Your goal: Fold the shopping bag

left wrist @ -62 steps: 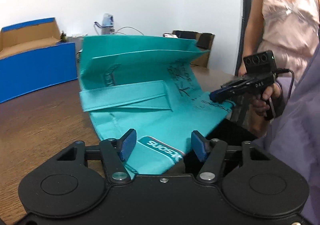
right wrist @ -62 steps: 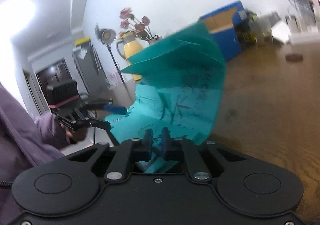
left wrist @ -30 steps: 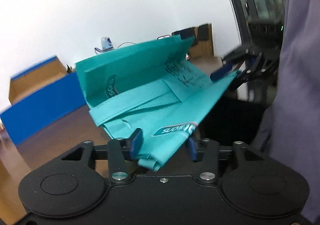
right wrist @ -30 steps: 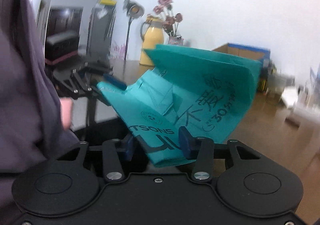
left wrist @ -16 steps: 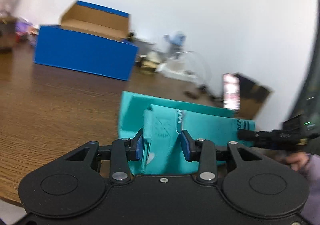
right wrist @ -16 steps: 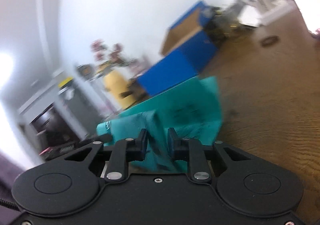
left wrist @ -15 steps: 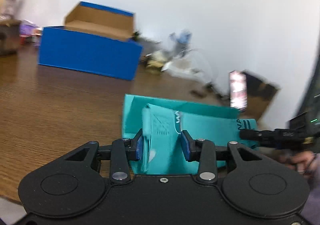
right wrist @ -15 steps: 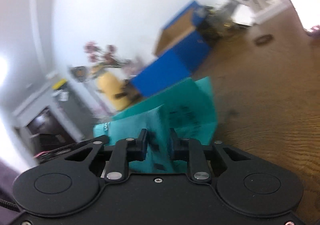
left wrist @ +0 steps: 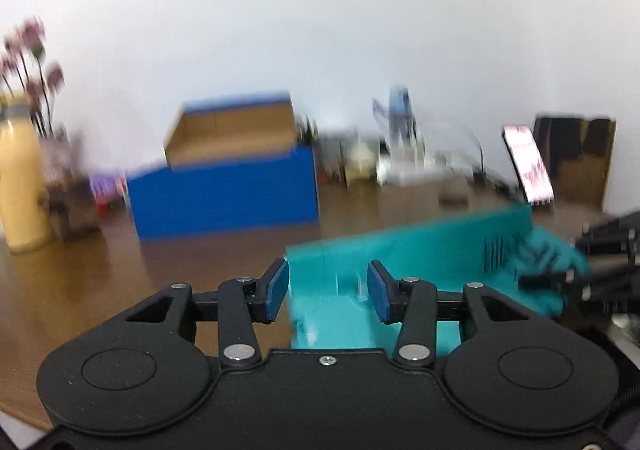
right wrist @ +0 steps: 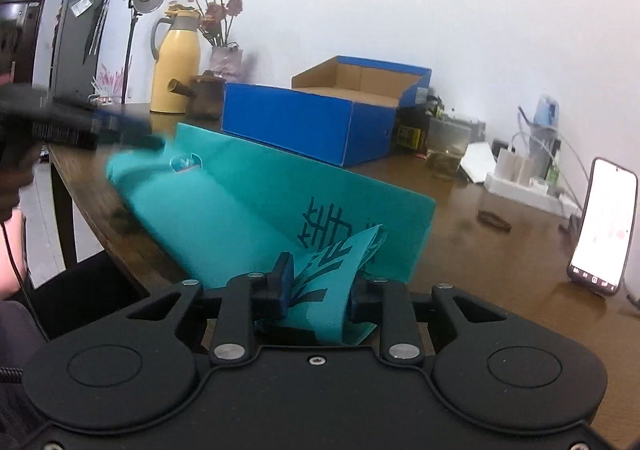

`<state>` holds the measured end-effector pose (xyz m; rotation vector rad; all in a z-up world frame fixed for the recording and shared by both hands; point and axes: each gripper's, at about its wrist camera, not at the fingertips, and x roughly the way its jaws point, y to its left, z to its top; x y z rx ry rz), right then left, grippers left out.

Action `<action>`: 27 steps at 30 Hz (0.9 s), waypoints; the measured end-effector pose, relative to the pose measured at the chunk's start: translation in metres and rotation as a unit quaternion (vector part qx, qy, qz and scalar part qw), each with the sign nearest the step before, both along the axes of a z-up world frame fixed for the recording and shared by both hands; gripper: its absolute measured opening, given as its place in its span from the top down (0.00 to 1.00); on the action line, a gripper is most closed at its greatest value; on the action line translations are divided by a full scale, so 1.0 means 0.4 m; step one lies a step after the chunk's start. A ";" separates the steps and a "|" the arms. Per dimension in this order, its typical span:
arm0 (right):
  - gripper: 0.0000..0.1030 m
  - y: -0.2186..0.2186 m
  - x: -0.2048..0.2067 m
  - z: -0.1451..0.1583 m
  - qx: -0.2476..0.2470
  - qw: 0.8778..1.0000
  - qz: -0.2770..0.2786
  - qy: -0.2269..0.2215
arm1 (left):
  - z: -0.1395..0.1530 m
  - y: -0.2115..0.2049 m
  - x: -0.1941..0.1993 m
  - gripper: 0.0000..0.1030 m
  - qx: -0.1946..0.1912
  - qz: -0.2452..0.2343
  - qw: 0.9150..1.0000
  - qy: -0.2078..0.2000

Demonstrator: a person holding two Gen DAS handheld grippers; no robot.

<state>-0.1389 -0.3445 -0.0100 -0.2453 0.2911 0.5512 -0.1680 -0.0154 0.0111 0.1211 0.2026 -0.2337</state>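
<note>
A teal non-woven fabric shopping bag (right wrist: 240, 209) with dark printed characters lies partly flattened on the brown wood-grain tabletop (right wrist: 500, 250), near its front edge, one stiff panel standing up along a crease. The left tongs (left wrist: 328, 290) are spread, their blue flat pads on either side of the bag's near end, cloth between them but not pinched (this view is motion-blurred). The right tongs (right wrist: 320, 286) also stand apart, a limp printed flap of the bag lying loosely between the black fingers (right wrist: 280, 282). At about twelve o'clock from the bag in the right wrist view sits a blue open cardboard box (right wrist: 328, 113); a smooth yellow jug (right wrist: 176, 65) stands at ten o'clock, and a glossy smartphone (right wrist: 604, 226) leans upright at three o'clock.
</note>
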 end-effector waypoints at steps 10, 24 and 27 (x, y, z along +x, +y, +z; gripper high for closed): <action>0.65 -0.035 -0.040 0.009 0.036 0.999 0.019 0.029 | -0.105 -0.140 0.014 0.56 0.107 0.001 0.994 0.017; 0.79 0.041 0.015 0.012 0.080 0.995 0.005 0.054 | -0.099 -0.131 0.018 0.57 0.109 -0.002 0.993 0.039; 0.80 0.021 0.017 -0.027 0.119 0.992 0.014 0.046 | -0.095 -0.130 0.024 0.57 0.101 0.000 0.994 0.046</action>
